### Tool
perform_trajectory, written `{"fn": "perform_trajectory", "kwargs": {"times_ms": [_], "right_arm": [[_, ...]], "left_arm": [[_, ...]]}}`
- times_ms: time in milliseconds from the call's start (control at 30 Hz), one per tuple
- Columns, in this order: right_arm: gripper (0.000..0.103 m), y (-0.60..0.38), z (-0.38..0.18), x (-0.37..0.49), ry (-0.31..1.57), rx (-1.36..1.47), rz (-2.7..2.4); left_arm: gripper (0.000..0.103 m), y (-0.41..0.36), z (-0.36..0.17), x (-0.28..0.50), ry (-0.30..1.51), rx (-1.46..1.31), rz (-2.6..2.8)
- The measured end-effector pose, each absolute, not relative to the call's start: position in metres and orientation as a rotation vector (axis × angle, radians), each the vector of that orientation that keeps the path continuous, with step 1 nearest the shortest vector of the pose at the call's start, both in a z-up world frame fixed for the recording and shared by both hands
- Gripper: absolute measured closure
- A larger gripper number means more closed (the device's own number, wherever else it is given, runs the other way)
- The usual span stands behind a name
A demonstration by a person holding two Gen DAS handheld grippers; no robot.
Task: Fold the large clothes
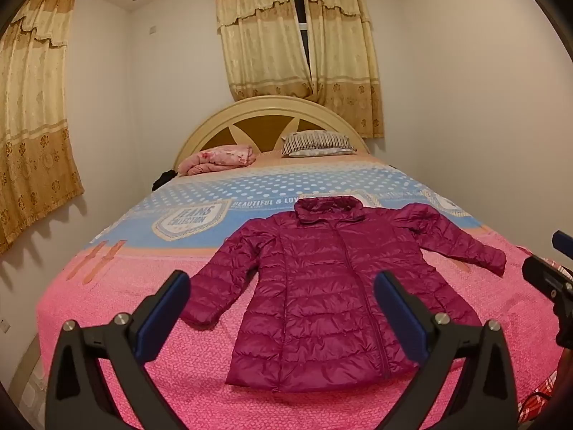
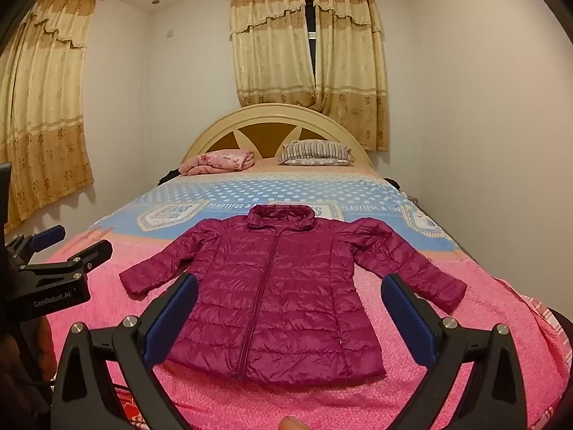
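Note:
A magenta quilted puffer jacket lies flat, front up and zipped, on the pink bedspread, collar toward the headboard, both sleeves spread out. It also shows in the right wrist view. My left gripper is open and empty, held above the foot of the bed before the jacket's hem. My right gripper is open and empty, likewise short of the hem. Each gripper shows at the edge of the other's view: the right one, the left one.
The bed has a blue dotted blanket beyond the jacket, a folded pink quilt, a striped pillow and a curved headboard. Curtained windows are on the back and left walls. White walls flank the bed.

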State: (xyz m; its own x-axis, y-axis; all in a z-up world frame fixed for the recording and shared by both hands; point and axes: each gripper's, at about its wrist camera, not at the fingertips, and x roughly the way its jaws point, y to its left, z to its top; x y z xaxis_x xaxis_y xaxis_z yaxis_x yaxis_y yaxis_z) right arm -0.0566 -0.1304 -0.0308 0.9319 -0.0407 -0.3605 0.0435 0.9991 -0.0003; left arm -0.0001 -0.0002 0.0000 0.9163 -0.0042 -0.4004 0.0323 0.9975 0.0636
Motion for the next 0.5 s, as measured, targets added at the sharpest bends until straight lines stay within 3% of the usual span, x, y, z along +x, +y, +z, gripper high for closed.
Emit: {"fn": "perform_trajectory", "kwargs": {"times_ms": [500], "right_arm": [[0.001,-0.1286,-0.0379,-0.0517,0.381,0.008,-0.032]], "left_arm": [[0.0,0.001,0.0006,0.0021,0.403,0.073,-0.016]]}}
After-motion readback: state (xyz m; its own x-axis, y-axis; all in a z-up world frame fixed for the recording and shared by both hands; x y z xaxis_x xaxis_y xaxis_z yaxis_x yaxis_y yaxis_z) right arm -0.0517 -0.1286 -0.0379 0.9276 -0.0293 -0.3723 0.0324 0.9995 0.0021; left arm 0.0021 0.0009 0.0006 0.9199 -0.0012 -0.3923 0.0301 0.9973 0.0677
